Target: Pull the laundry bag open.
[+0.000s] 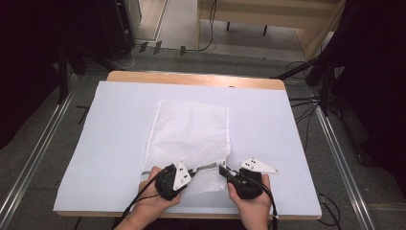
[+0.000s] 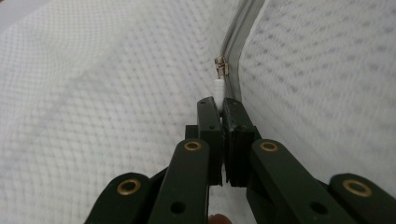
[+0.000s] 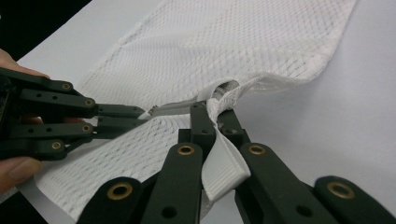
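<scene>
Jaws of left gripper (image 2: 219,105) clamp white zipper pull (image 2: 217,88); right gripper (image 3: 215,114) pinches mesh bag (image 1: 189,132) near-right corner tab (image 3: 223,172), white table (image 1: 268,124).

a wooden table (image 1: 191,78) carries a white sheet (image 1: 115,143) (covering nearly all of it), with a mesh bag (image 1: 191,129) on top.

Lab: floor rails (image 1: 28,158), cables (image 1: 306,103), stands (image 1: 62,72).

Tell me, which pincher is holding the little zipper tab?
The left gripper: its jaws pinch the white zipper pull on the mesh bag. The right gripper clamps the bag's white fabric strap instead.
</scene>
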Motion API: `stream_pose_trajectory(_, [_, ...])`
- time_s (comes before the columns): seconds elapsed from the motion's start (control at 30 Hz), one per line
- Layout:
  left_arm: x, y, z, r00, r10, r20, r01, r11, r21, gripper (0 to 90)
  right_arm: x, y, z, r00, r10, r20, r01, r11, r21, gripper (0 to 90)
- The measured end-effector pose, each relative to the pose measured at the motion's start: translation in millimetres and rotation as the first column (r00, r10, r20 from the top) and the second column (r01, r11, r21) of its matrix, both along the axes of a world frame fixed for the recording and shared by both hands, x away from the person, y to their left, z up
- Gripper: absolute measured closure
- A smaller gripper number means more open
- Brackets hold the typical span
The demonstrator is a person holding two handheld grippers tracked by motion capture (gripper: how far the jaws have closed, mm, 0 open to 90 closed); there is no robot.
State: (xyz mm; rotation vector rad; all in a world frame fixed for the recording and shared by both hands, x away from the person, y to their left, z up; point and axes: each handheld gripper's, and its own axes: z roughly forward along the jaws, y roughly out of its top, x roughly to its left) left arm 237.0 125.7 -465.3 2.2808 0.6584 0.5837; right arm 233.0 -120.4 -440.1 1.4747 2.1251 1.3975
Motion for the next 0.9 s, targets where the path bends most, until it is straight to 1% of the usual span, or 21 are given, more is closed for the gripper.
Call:
stream_pose_trajectory(0.07, [-0.5, 5.2, 1.5, 1.0, 0.007, -0.005, -0.007, 0.9999, -0.009, 88.8, 0.5, -0.4, -0.8, 1.0, 0.002, 0.002, -0.002, 1.0, -0.006, 90.0])
stream_pose_trajectory(0.1, [-1.1, 7.5, 2.6, 0.9999, 0.008, -0.006, -0.008, 0.9999, -0.008, 88.8, 0.6, -0.3, -1.0, 1.0, 0.001, -0.001, -0.001, 1.0, -0.008, 90.0])
stream_pose_trajectory(0.2, [-3.0, 13.6, 4.2, 0.9999, 0.01, 0.006, -0.01, 0.9999, 0.008, 88.8, 1.0, -0.5, -1.2, 1.0, 0.001, 0.003, -0.001, 1.0, -0.022, 90.0])
stream_pose_trajectory(0.27, [-3.0, 19.1, 3.8, 0.9999, 0.017, 0.0, -0.017, 0.9997, 0.018, 88.8, 1.0, -1.0, -1.5, 1.0, -0.002, 0.005, 0.002, 1.0, -0.03, 90.0])
stream_pose_trajectory(0.3, [-2.3, 21.8, 3.2, 0.9998, 0.021, 0.001, -0.021, 0.9996, 0.017, 88.8, 1.3, -1.7, -1.9, 1.0, -0.006, 0.005, 0.006, 0.999, -0.034, 90.0])
stream_pose_trajectory(0.4, [0.9, 34.3, 2.8, 0.9988, 0.043, -0.025, -0.043, 0.9991, 0.001, 88.8, 2.7, -4.8, -3.1, 0.9999, -0.016, 0.004, 0.016, 0.999, -0.04, 90.0])
stream_pose_trajectory(0.5, [1.8, 44.3, 5.0, 0.9978, 0.054, -0.038, -0.054, 0.9984, -0.014, 88.8, 4.4, -8.2, -4.6, 0.9998, -0.021, -0.002, 0.02, 0.999, -0.04, 90.0])
stream_pose_trajectory(0.6, [-1.1, 49.6, 6.8, 0.9981, 0.055, -0.029, -0.055, 0.9985, -0.002, 88.8, 5.0, -7.7, -5.4, 0.9998, -0.019, -0.004, 0.019, 0.999, -0.046, 90.0])
stream_pose_trajectory(0.63, [-1.8, 51.1, 7.2, 0.998, 0.054, -0.032, -0.054, 0.9985, 0.0, 88.8, 5.4, -7.6, -5.9, 0.9999, -0.014, 0.003, 0.014, 0.998, -0.059, 90.0])
stream_pose_trajectory(0.73, [-3.2, 58.3, 8.1, 0.9974, 0.063, -0.036, -0.063, 0.998, 0.001, 88.8, 5.9, -8.2, -6.6, 0.9998, -0.019, -0.001, 0.019, 0.998, -0.063, 90.0])
stream_pose_trajectory(0.87, [-3.9, 69.1, 9.6, 0.9959, 0.08, -0.04, -0.081, 0.9967, -0.01, 88.8, 6.9, -10.9, -7.2, 0.9998, -0.021, 0.003, 0.021, 0.998, -0.064, 90.0])
stream_pose_trajectory(0.9, [-4.1, 71.7, 9.9, 0.9956, 0.085, -0.04, -0.085, 0.9963, -0.011, 88.8, 6.6, -11.1, -6.9, 0.9997, -0.022, -0.002, 0.022, 0.998, -0.062, 90.0])
